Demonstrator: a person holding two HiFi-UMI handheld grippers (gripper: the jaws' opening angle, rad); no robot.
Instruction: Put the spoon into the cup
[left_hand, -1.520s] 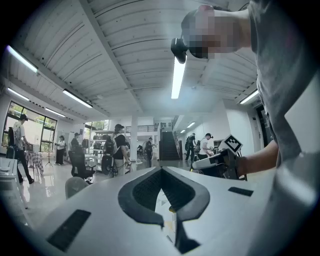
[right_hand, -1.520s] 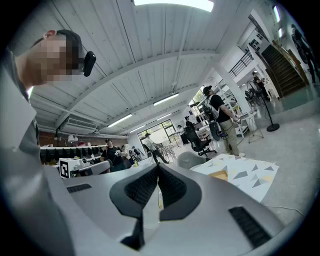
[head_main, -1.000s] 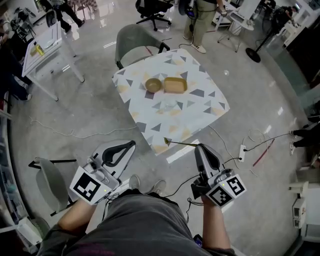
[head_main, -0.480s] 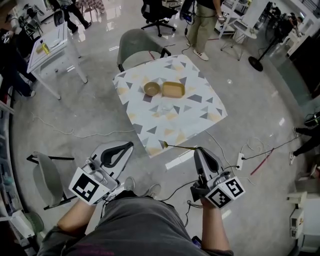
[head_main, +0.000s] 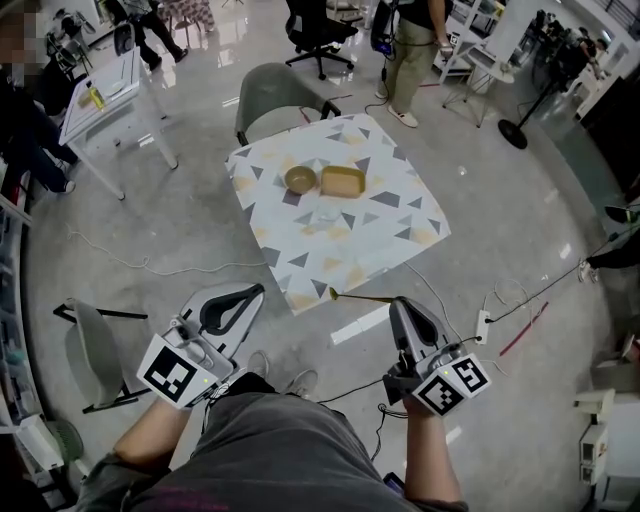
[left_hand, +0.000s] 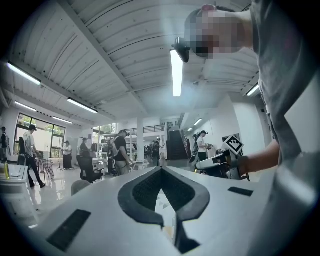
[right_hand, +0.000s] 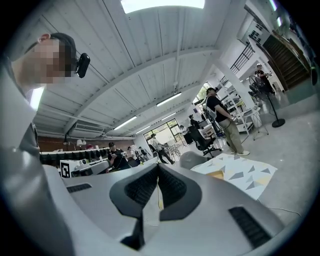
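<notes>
Item: thin gold metal spoon (head_main: 360, 297), clamped in R claw (head_main: 401, 304), same as 1 s ago.
L claw (head_main: 260, 291): clenched, empty.
Clear glass cup (head_main: 328, 212): on triangle-print cloth counter (head_main: 400, 228), well apart from spoon.
Change: counter shifts slightly in view only; approach to cup pending.

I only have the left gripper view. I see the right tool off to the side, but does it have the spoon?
Observer: Yes. In the right gripper view, the right tool is shut on the thin gold handle of the spoon.
Operator: Which way does it point?
Observer: In the head view it sticks out sideways, bowl end toward the left tool.
Operator: And the cup?
Observer: A clear cup, faint in the head view, seems to stand on the patterned table, nearer the person than a round bowl and a tan tray.
</notes>
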